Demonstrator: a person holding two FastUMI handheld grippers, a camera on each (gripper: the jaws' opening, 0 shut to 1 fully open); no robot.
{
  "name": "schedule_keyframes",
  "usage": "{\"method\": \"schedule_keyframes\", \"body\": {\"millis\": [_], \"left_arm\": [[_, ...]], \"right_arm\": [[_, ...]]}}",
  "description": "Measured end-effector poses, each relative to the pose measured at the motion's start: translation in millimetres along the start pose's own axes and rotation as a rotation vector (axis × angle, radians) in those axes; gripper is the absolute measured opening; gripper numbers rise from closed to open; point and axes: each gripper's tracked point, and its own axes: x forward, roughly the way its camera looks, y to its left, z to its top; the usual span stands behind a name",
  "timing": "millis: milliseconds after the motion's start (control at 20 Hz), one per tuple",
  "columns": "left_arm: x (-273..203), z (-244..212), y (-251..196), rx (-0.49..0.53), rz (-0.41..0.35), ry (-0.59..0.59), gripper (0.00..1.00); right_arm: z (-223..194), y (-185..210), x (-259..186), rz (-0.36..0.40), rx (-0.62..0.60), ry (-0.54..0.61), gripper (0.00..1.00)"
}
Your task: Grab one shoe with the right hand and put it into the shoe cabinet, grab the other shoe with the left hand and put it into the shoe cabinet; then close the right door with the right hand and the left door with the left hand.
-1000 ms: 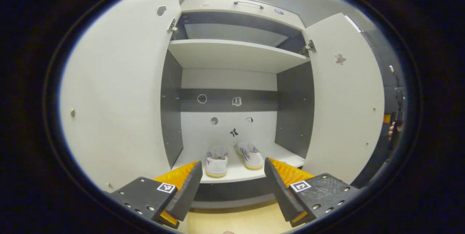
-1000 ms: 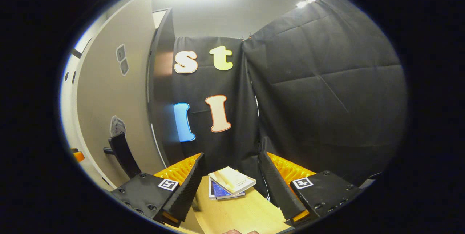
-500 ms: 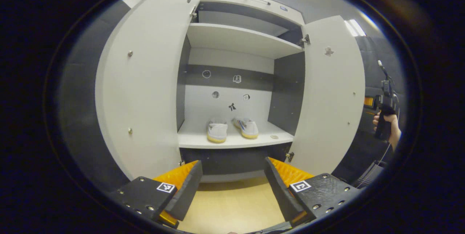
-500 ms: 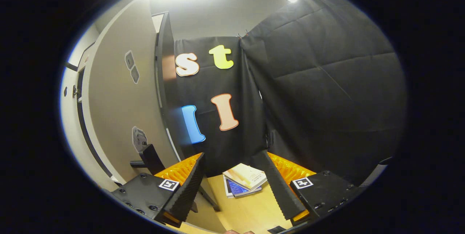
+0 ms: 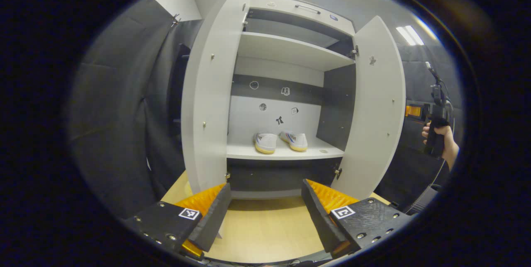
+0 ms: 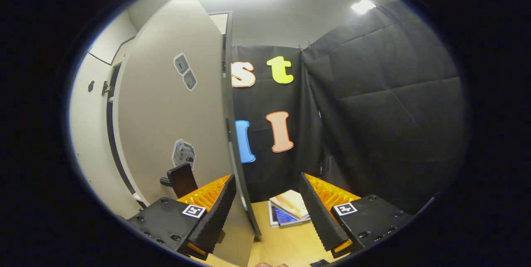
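The left door (image 5: 207, 105) hangs open; both shoes (image 5: 281, 141) sit on the cabinet's lower shelf (image 5: 286, 154). The left gripper (image 5: 265, 213) gapes wide, empty. The right door (image 6: 174, 117) looks stiff and light; its handle (image 6: 181, 179) sits beside the wide-open right gripper (image 6: 267, 209).

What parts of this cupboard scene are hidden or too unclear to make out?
- Left gripper view: stickers on the cabinet's back wall, too small to identify.
- Left gripper view: the toes of the two shoes, which face away.
- Right gripper view: lower book, covered by the upper book.
- Right gripper view: the door handle, partly behind the right gripper.
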Motion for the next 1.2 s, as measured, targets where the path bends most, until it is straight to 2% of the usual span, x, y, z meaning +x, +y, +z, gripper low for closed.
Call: {"method": "schedule_keyframes", "body": {"millis": [350, 500, 700, 800, 1000, 1100, 1200], "left_arm": [[-35.9, -8.3, 35.3, -0.011, 0.095, -0.024, 0.98], [-52.3, -9.3, 55.7, -0.01, 0.147, -0.027, 0.98], [-71.7, -6.8, 88.4, 0.012, 0.21, -0.037, 0.97], [-78.6, -0.3, 110.0, 0.028, 0.235, -0.045, 0.99], [-80.7, 27.9, 151.9, 0.037, 0.287, -0.105, 0.99], [-74.3, 45.5, 161.1, 0.001, 0.266, -0.144, 0.99], [-67.2, 59.5, 182.6, 0.007, 0.28, -0.18, 0.98]], "right_arm": [[-10.0, 81.1, 14.7, 0.128, -0.019, -0.009, 0.96], [-20.0, 108.6, 22.6, 0.151, 0.002, 0.01, 0.97], [-28.6, 108.1, 19.0, 0.116, 0.055, 0.019, 0.97], [-38.5, 95.9, 8.5, 0.091, 0.064, 0.042, 0.97], [-56.1, 64.9, -14.7, 0.022, 0.003, 0.078, 0.98], [-58.5, 57.1, -23.4, -0.003, -0.014, 0.084, 0.98], [-57.0, 52.9, -29.7, -0.026, -0.037, 0.086, 0.98]]}}
